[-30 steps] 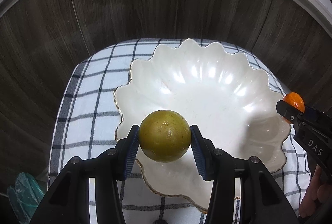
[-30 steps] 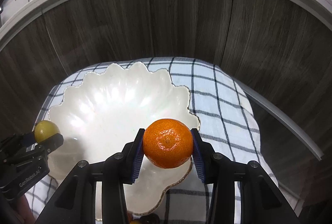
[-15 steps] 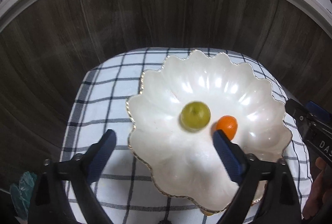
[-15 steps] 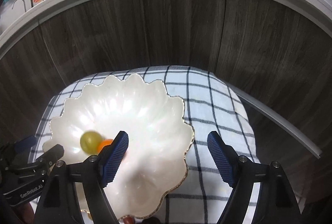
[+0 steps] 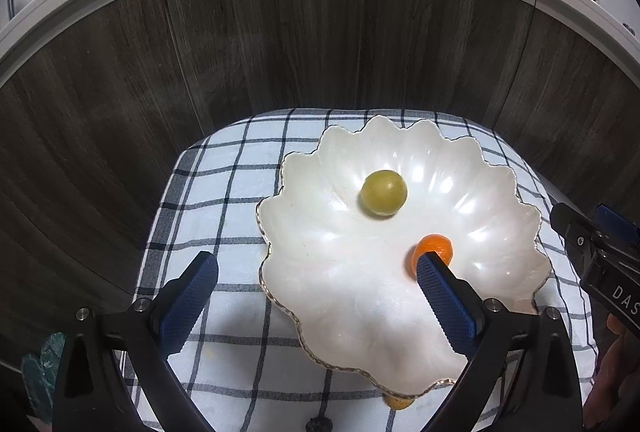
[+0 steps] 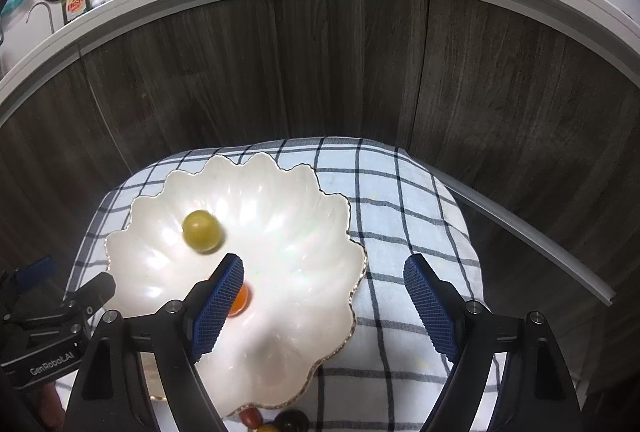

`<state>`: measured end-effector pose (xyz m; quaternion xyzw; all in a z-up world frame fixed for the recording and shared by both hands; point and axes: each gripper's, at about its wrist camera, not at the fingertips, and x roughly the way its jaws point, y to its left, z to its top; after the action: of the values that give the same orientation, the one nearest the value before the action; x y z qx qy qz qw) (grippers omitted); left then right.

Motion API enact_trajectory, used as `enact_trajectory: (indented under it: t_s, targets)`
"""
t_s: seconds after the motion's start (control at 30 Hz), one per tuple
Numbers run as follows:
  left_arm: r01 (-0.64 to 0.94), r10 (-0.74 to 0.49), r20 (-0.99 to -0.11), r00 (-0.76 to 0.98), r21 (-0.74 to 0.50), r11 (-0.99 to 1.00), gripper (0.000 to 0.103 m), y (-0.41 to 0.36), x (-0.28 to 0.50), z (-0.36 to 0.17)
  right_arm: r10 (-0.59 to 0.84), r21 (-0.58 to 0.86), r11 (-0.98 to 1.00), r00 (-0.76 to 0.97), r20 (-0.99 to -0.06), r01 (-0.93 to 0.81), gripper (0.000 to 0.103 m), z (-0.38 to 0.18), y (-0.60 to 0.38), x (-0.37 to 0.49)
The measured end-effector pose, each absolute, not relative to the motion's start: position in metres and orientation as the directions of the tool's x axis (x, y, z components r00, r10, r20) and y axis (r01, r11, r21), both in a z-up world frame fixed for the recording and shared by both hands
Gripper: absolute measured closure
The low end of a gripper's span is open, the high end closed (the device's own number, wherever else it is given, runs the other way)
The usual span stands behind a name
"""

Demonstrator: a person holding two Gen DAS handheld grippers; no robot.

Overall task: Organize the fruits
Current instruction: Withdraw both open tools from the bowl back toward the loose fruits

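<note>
Fruits lie loose in your scalloped white bowl (image 5: pixel 496 187): the green fruit (image 5: pixel 383 192) toward its far side, the orange (image 5: pixel 436 247) nearer you; they sit apart. Your left gripper (image 5: pixel 316 264) and right gripper (image 6: pixel 320 266) both gape wide with nothing between the pads, the right having just been opening further.

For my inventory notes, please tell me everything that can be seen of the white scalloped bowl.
The white scalloped bowl is wide and shallow, shell-like, with a pearly glossy surface that looks ceramic and a thin gold wavy rim. It sits upright on the blue-and-white checked cloth. Inside lie a round yellow-green fruit and a small orange mandarin, apart from each other. No gripper touches it. Small fruits peek out at its near edge.
</note>
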<state>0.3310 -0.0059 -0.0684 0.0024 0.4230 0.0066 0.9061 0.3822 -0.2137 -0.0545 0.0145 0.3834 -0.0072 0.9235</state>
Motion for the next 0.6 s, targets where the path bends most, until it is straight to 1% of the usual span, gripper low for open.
enact_trajectory:
  t_s: [0.6]
  targets:
    - [-0.002,0.005,-0.741,0.671,0.005,1.0,0.002,-0.015,0.297,-0.05,-0.002,0.023,0.999,0.733,-0.68,0.024,0.02,-0.038,-0.225,0.344]
